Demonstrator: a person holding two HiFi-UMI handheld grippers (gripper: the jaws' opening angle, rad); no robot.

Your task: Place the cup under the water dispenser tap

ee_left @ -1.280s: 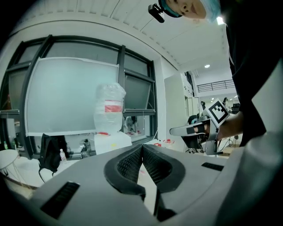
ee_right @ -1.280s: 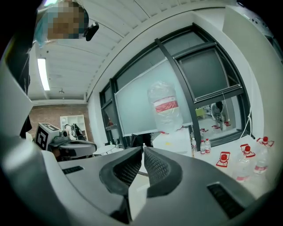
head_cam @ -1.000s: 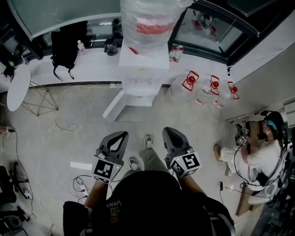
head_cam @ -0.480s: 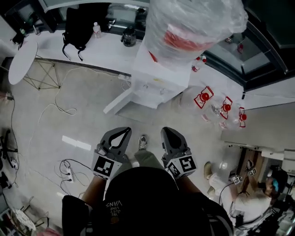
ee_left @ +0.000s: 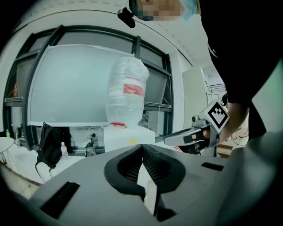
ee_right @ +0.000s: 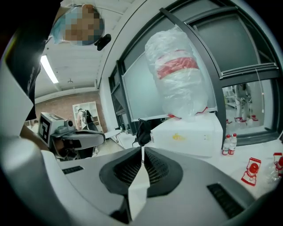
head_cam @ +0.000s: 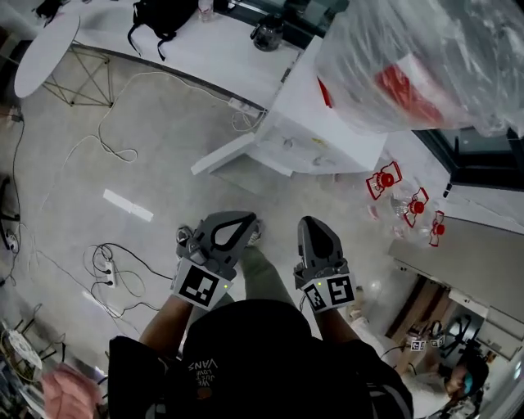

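The white water dispenser (head_cam: 311,139) stands ahead to the right, topped by a plastic-wrapped bottle (head_cam: 417,65) with a red label. It also shows in the left gripper view as the dispenser (ee_left: 128,137) and in the right gripper view as the dispenser (ee_right: 190,137). No cup shows in any view. My left gripper (head_cam: 248,223) and right gripper (head_cam: 312,224) are held side by side over the floor, short of the dispenser, both pointing toward it. The left gripper (ee_left: 142,148) and the right gripper (ee_right: 142,152) are each shut with nothing between the pads.
Cables and a power strip (head_cam: 106,270) lie on the floor at left. A round white table (head_cam: 45,49) and a black backpack (head_cam: 168,16) sit at the back left. Red-labelled water jugs (head_cam: 385,180) stand right of the dispenser. Small bottles (ee_right: 229,145) stand beside it.
Both grippers have travelled forward toward the dispenser, which is now larger and further right in the head view. Their jaws stayed shut.
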